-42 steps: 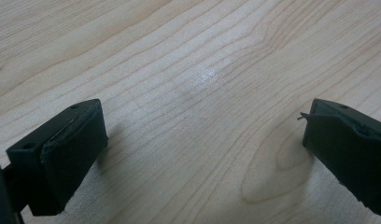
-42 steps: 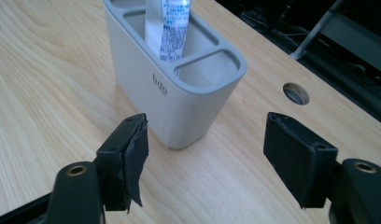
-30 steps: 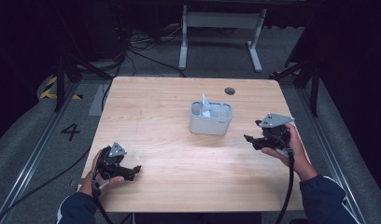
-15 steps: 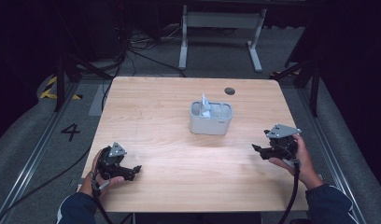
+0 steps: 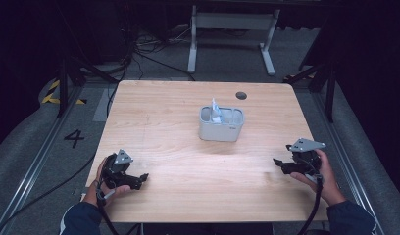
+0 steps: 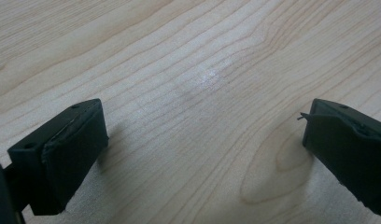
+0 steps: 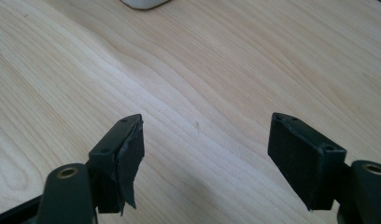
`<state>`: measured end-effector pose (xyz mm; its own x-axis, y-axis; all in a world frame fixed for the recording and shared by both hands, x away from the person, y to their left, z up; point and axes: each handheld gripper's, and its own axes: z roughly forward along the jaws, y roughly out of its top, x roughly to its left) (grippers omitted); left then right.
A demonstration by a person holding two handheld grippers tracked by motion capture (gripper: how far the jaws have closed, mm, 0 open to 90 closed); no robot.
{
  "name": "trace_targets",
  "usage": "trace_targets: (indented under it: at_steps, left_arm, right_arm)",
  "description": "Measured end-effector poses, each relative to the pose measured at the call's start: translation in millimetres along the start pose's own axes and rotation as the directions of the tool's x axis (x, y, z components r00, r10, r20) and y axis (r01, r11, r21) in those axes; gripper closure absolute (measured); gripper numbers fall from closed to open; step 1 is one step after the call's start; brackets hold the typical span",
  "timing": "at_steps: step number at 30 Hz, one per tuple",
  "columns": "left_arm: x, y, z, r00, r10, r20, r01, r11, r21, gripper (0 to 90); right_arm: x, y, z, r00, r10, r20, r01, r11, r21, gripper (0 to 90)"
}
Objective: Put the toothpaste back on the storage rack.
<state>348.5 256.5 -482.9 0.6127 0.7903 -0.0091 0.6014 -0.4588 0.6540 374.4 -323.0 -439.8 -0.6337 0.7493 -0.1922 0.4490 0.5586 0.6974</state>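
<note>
A light wooden surface (image 5: 163, 122) stands on grey floor. A dark round hole (image 5: 241, 95) sits near its far edge. Beyond stands a white metal frame (image 5: 231, 22); cables (image 5: 139, 44) lie left.

Caddy (image 5: 221, 125) mid-table (image 5: 163, 122), tongs at left (image 5: 139, 179) and right (image 5: 281, 165) near corners

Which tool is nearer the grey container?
Right. The right tool sits off the grey container's near right; the left tool lies farther, toward the near-left corner.
</note>
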Motion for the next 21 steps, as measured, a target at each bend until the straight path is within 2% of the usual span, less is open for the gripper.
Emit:
trace_targets:
  at_steps: [8,11,15,21]
  left_arm:
    - [-0.3,-0.1,-0.2,1.0000,-0.001,-0.004,0.001,1.0000,0.000,0.4]
    - [-0.2,-0.1,-0.2,1.0000,-0.001,-0.004,0.001,1.0000,0.000,0.4]
    - [-0.2,-0.1,-0.2,1.0000,-0.001,-0.003,0.001,1.0000,0.000,0.4]
    - [-0.2,0.0,0.0,1.0000,-0.003,-0.003,0.003,1.0000,-0.001,0.4]
  right_arm:
    - [-3.3,-21.3,-0.9,0.9986,0.049,-0.019,-0.048,0.999,0.006,28.7]
    - [-4.5,-32.2,-0.5,0.9950,0.090,-0.043,-0.090,0.996,0.007,29.1]
    - [-5.5,-42.8,-2.7,0.9919,0.115,-0.054,-0.115,0.993,0.004,29.0]
    - [-10.5,-63.0,-6.0,0.9769,0.197,-0.082,-0.198,0.980,-0.005,28.5]
